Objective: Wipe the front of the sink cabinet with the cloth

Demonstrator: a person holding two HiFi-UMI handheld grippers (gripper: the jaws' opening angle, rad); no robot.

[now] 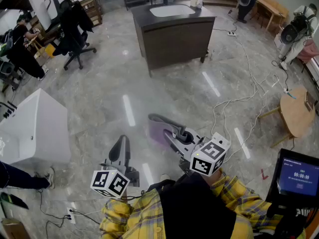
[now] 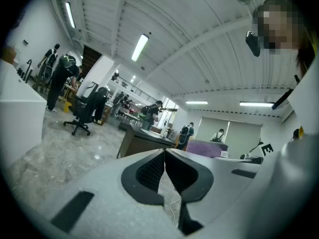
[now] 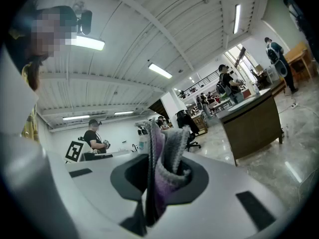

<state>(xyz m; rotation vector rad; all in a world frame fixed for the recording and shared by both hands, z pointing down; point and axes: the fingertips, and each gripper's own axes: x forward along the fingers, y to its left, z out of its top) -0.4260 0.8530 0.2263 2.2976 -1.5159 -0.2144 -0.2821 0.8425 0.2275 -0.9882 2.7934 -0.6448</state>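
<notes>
The dark brown sink cabinet (image 1: 174, 34) with a white basin on top stands far ahead across the marble floor; it also shows small in the left gripper view (image 2: 142, 142) and in the right gripper view (image 3: 251, 123). My right gripper (image 1: 158, 123) is shut on a grey and purple cloth (image 1: 160, 132), which bunches between the jaws (image 3: 162, 163). My left gripper (image 1: 120, 146) is shut with nothing in it, its black pads (image 2: 149, 171) pressed together. Both grippers are held low near my body, well away from the cabinet.
A white bathtub-like unit (image 1: 35, 128) sits at the left. A black office chair (image 1: 75, 29) stands at the back left. White cables (image 1: 239, 98) run across the floor to the right, near a round wooden table (image 1: 297, 111). A screen (image 1: 299, 176) is at the lower right. People stand in the background.
</notes>
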